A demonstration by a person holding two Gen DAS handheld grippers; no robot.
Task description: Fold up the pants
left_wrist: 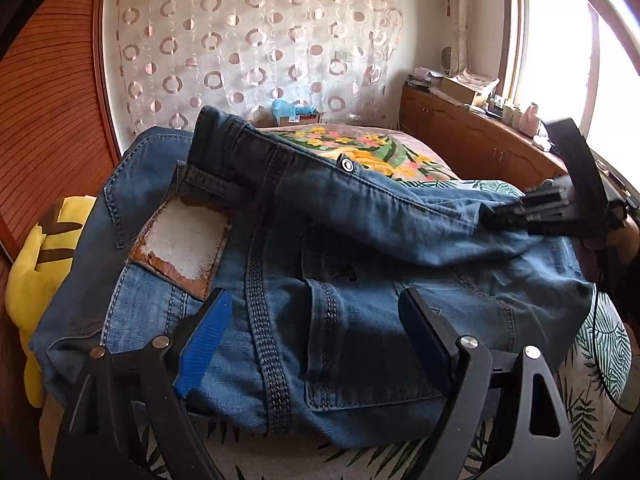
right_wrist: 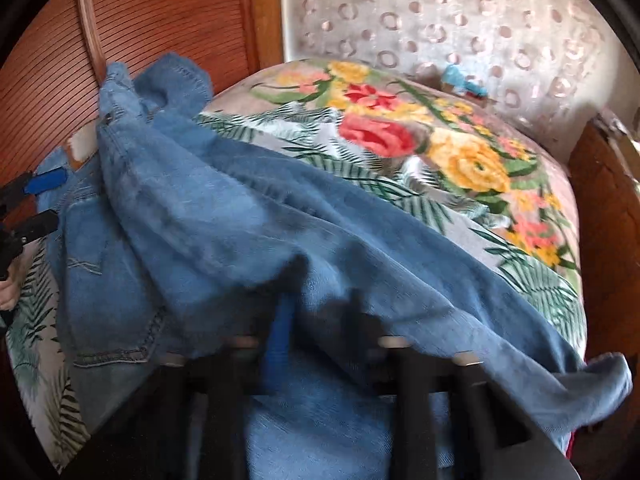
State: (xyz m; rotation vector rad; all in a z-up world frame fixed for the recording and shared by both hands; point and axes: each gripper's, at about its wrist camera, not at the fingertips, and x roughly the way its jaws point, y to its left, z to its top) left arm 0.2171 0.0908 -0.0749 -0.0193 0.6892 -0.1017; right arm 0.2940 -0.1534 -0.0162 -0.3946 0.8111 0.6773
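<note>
Home bedroom: bed under a floral and leaf-print bedspread, sheer circle-patterned curtain, slatted wooden wardrobe door, low wooden cabinet beneath a bright window.

Daylight glare from blown-out window, left view sharp, right view motion-blurred, fisheye bending and dark vignette at edges

Left gripper: jaws spread wide, blue pads showing, low over the pants, gripping nothing. Right gripper: jaws closed on a pants fold, fingers angled in from the right, blurred.
</note>
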